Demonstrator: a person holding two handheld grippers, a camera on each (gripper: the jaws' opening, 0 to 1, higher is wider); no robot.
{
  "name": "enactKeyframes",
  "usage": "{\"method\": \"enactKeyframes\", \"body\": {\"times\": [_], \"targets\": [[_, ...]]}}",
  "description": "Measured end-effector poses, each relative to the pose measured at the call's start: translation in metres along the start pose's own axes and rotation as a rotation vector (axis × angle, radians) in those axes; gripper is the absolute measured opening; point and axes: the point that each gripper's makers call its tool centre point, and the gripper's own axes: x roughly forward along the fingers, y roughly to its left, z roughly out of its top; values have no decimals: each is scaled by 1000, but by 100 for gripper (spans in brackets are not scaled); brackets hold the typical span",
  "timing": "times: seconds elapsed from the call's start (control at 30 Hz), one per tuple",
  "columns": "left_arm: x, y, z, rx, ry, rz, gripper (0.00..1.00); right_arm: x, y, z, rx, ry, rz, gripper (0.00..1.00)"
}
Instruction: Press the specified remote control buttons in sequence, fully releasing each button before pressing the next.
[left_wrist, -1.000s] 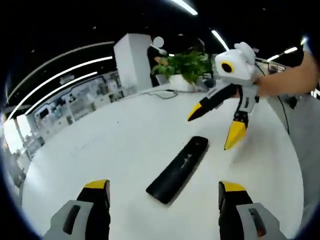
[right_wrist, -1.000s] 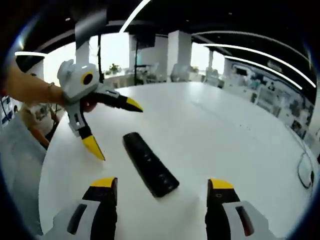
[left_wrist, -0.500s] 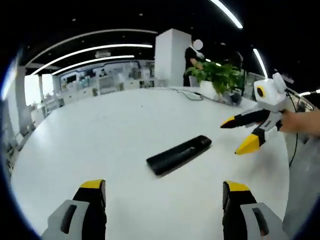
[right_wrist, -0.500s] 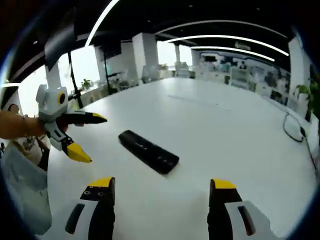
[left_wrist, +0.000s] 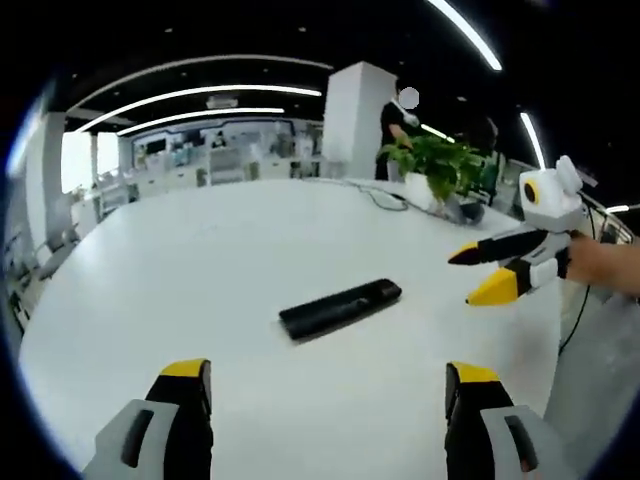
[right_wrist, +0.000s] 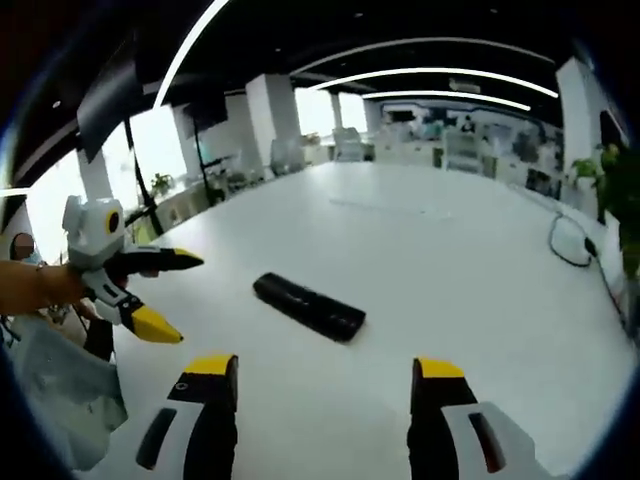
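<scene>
White and round, the bench (left_wrist: 250, 250) carries the black remote (left_wrist: 340, 307) near its middle in the left gripper view, well apart from both tools. The left tongs (left_wrist: 325, 400) stand apart with nothing between them at the bottom. The right tongs (left_wrist: 485, 272) hang at the right, spread and empty, off the remote's far end. A plant (left_wrist: 435, 160) and a cable lie beyond. To press well, I judge one jaw tip should come straight down on the wanted button, then lift fully clear. Against a second ago, the right tongs sit farther from the remote and lower in this view.

Seen from the right gripper view, the remote (right_wrist: 308, 306) lies flat on the bench (right_wrist: 450, 260) ahead of the right tongs (right_wrist: 325, 390), held apart. The left tongs (right_wrist: 165, 295), gaping and held in a hand (right_wrist: 35, 285), hover at the left, farther off than before.
</scene>
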Motion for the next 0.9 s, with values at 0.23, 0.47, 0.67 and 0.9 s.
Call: {"method": "enactKeyframes", "body": {"times": [0.23,0.47,0.67,0.9], "targets": [[-16,-14,-8,-6,16,0,100,-15,13,-11,-7,27,-2,67],[-33,-26,-8,-27,33,-13,100,-32,21,-14,-5,16,-4,66],[-54,-36,0,-64,19,-9,97,-52,34,-9,6,-18,-8,65],[-77,-48,6,-63,-1,-3,95,-70,49,-7,-34,-44,-26,65]]}}
